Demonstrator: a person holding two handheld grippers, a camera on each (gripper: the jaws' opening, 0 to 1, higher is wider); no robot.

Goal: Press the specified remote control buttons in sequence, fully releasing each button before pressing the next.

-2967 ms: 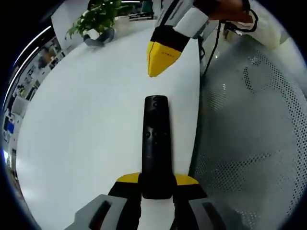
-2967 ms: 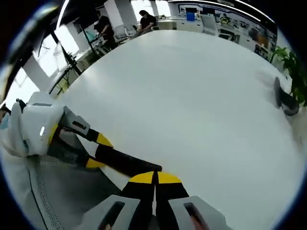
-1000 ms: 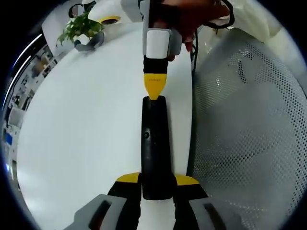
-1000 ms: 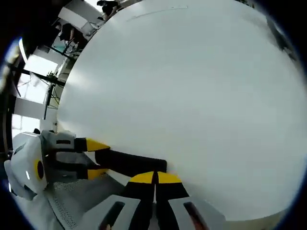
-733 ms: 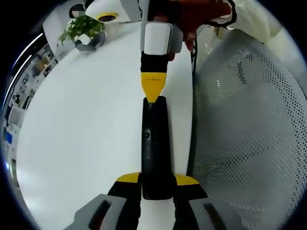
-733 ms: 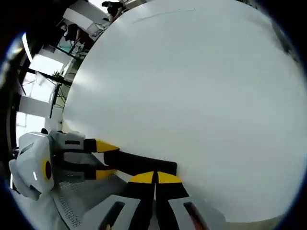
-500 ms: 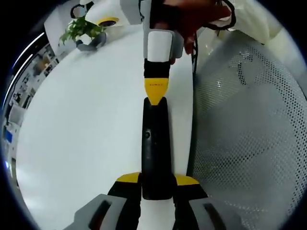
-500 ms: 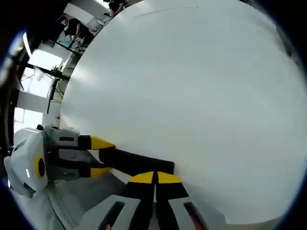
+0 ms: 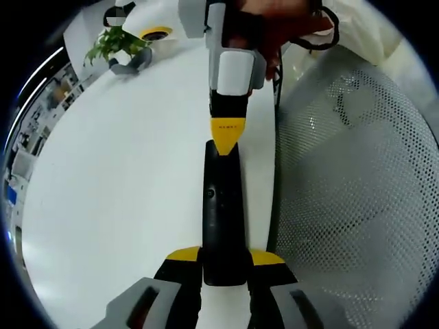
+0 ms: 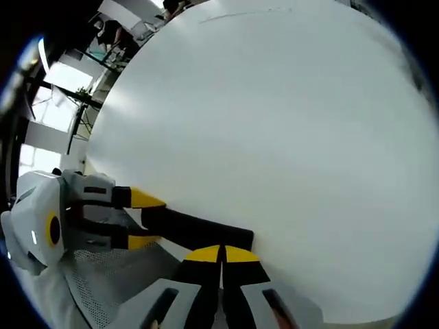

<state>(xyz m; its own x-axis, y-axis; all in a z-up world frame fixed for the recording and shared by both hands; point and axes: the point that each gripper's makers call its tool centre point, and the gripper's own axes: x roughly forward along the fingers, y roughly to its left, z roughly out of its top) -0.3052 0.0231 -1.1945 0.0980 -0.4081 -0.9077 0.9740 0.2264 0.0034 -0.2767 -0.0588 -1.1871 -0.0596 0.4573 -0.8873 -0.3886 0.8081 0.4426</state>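
white bench [image 9: 116,178] carries a plant [image 9: 113,44] at its far edge. left gripper [image 9: 224,264] clamps the black remote [image 9: 223,205] at its near end. right gripper [image 9: 226,140], jaws closed and empty, touches the remote's far end.

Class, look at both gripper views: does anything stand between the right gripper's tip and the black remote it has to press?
Nothing visible does. The remote is clamped at its near end by the left gripper, and the right gripper, jaws shut, has its yellow tip at the remote's far end. Whether it touches a button cannot be told. The white table lies bare around them.
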